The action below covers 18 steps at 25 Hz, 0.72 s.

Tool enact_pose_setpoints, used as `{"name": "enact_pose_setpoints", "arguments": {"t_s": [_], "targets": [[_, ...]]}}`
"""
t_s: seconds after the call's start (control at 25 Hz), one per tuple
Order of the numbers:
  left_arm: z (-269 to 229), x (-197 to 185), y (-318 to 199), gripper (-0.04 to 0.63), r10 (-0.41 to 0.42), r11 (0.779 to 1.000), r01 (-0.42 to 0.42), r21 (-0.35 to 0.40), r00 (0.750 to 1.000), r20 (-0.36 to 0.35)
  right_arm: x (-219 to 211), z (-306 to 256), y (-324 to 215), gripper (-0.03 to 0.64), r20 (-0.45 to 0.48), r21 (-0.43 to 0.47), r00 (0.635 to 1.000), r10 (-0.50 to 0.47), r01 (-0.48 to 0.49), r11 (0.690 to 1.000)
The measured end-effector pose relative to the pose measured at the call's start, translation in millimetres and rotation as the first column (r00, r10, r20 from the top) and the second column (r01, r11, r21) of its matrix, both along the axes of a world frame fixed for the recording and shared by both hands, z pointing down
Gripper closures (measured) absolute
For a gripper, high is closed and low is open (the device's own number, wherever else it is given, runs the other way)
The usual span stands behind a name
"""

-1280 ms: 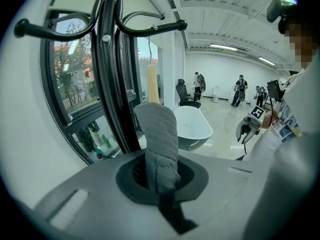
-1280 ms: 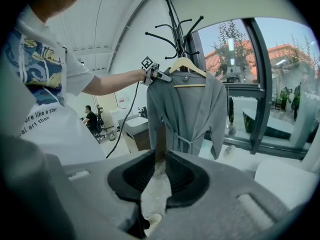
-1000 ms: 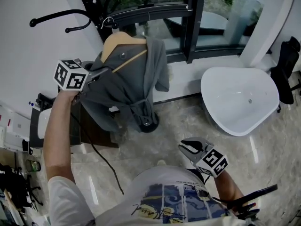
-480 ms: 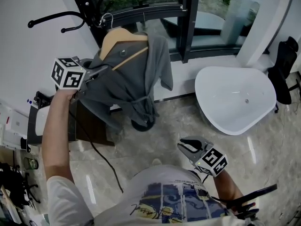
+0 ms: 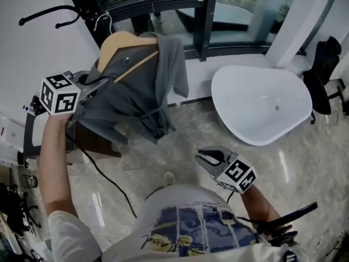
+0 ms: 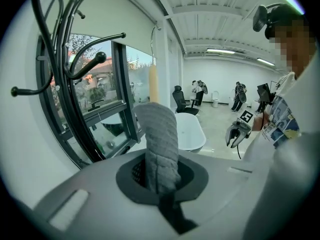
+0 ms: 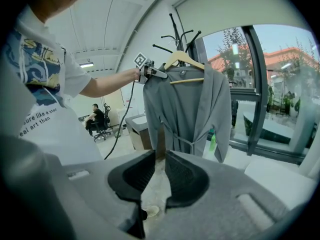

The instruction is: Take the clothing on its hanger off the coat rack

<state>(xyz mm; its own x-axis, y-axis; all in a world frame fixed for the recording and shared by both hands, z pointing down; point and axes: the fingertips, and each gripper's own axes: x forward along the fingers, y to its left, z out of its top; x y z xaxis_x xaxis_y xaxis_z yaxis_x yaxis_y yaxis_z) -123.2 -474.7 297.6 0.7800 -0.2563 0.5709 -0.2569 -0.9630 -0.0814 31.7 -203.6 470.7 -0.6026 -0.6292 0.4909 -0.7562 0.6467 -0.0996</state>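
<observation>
While my left claw (image 5: 103,83) is shut tight on the grey robe (image 5: 142,91), its hanger (image 5: 117,40) looks just off the coat rack (image 5: 52,10); my right claw (image 5: 206,158) hangs slightly open, empty.

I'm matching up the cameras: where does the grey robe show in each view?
Head view: upper left, grey robe draped on its hanger.
Left gripper view: centre, a fold clamped in the left gripper.
Right gripper view: centre, hanging full length.
Shared landmark: black coat rack.
</observation>
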Motion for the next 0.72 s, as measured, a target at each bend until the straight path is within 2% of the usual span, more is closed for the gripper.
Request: {"name": "enact_pose_setpoints", "arguments": {"t_s": [0.24,0.44,0.72], "targets": [[1,1,57,0.592,-0.027,1.0,0.027,-0.003,1.0,-0.007,10,-10,20,0.56,-0.003,0.003,0.998,-0.07,0.07,0.998],[7,-1,119,0.592,-0.045,0.999,0.045,0.002,0.999,-0.009,15,-6,49,0.611,-0.013,0.009,0.991,-0.133,0.133,0.991],[5,11,209,0.592,-0.064,0.998,0.064,0.007,0.998,0.004,15,-2,81,0.614,-0.029,-0.011,0.976,-0.216,0.215,0.976]]}}
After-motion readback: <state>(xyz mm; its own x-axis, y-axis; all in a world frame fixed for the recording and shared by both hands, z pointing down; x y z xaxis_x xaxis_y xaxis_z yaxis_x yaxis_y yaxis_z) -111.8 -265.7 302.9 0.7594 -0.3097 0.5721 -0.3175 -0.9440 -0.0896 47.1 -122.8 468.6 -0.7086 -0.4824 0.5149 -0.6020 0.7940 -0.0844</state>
